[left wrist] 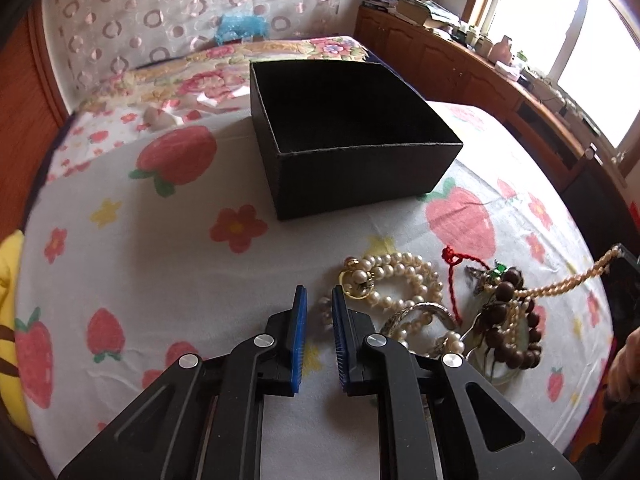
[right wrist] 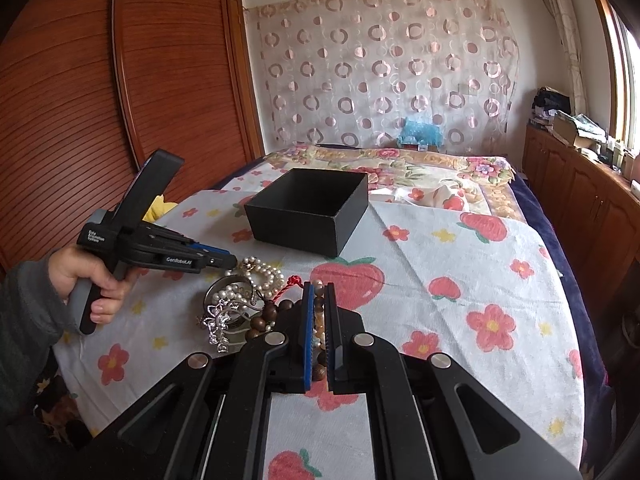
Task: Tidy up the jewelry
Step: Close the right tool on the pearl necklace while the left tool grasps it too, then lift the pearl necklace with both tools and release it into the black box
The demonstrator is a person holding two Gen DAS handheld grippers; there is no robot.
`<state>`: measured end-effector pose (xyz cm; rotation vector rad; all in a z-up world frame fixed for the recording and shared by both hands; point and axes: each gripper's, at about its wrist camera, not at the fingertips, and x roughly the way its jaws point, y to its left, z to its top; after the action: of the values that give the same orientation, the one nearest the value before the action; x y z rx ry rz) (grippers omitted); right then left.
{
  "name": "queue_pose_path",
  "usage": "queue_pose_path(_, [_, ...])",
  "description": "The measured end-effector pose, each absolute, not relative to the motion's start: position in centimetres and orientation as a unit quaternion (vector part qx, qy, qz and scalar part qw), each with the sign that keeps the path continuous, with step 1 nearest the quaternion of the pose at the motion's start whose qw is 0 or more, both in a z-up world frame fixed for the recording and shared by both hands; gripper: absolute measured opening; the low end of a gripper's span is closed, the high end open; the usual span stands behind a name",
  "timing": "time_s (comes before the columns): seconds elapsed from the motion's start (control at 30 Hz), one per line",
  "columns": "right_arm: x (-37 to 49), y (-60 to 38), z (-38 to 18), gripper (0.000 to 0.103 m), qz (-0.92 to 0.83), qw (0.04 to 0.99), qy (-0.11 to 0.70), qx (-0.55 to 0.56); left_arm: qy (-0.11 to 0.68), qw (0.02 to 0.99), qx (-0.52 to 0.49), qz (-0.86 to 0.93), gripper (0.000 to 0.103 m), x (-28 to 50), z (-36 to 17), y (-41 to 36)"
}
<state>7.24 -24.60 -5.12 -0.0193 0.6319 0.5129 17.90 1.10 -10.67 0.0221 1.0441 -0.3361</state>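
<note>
Right gripper [right wrist: 319,292] is clamped on the bead strand [left wrist: 576,278]; left gripper [left wrist: 320,296] has narrowed around a small silver piece [left wrist: 325,312], contact unclear. Lift slowly, freeing tangles, toward the black box [left wrist: 360,184]

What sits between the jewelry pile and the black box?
Nothing visible. Only bare strawberry-print cloth lies between the jewelry pile and the open black box; the box looks empty. The right claw is shut on a bead strand.
</note>
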Motion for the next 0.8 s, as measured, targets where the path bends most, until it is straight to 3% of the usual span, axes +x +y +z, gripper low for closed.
queue_pose_path(0.33, [7.2, -24.4, -5.4, 0.006, 0.248, 0.919, 0.308, -0.011, 0.497, 0.852, -0.011, -0.163, 0.012, 17.9, -10.5, 1.4])
queue_pose_path(0.8, [7.7, -24.7, -5.1, 0.006, 0.250, 0.919, 0.305, -0.012, 0.475, 0.864, 0.066, -0.154, 0.007, 16.2, -10.7, -0.4])
